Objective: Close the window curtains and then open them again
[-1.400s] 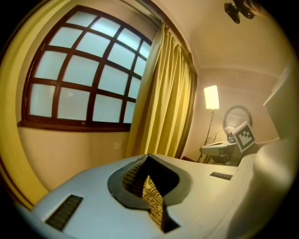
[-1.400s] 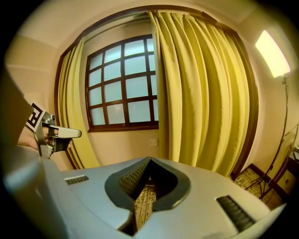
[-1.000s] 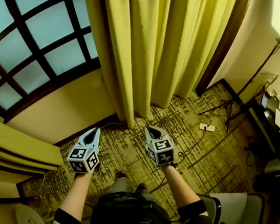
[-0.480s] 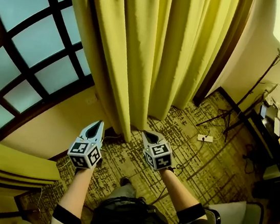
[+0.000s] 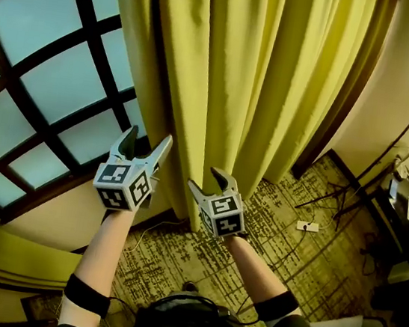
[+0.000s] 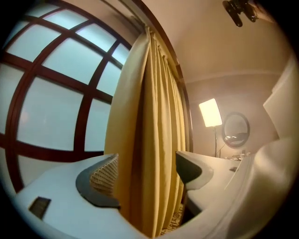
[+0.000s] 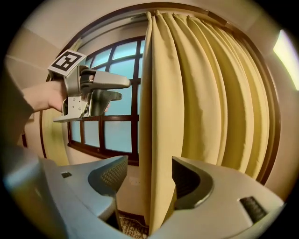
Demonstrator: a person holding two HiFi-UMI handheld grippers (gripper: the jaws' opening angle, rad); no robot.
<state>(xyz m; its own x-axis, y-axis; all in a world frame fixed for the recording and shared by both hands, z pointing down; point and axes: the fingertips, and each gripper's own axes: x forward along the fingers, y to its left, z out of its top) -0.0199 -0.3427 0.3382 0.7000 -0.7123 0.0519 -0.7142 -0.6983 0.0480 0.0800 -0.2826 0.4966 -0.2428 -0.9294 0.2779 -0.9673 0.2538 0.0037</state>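
Since a second ago both hands have come up from down near the carpet (image 5: 304, 264) to the free edge of the curtain (image 5: 254, 75), and both sets of jaws have just been opening. The left gripper (image 5: 149, 140) is fairly wide now, with the curtain's edge folds standing between its jaws. The fabric sits close to the left pad with a gap on the other side, so no squeeze that I can see. The right gripper (image 5: 204, 179) is a bit lower and to the right, about half open, with one fold hanging loose between its pads. The curtain is bunched to the right of the window (image 5: 45, 61), glass uncovered.
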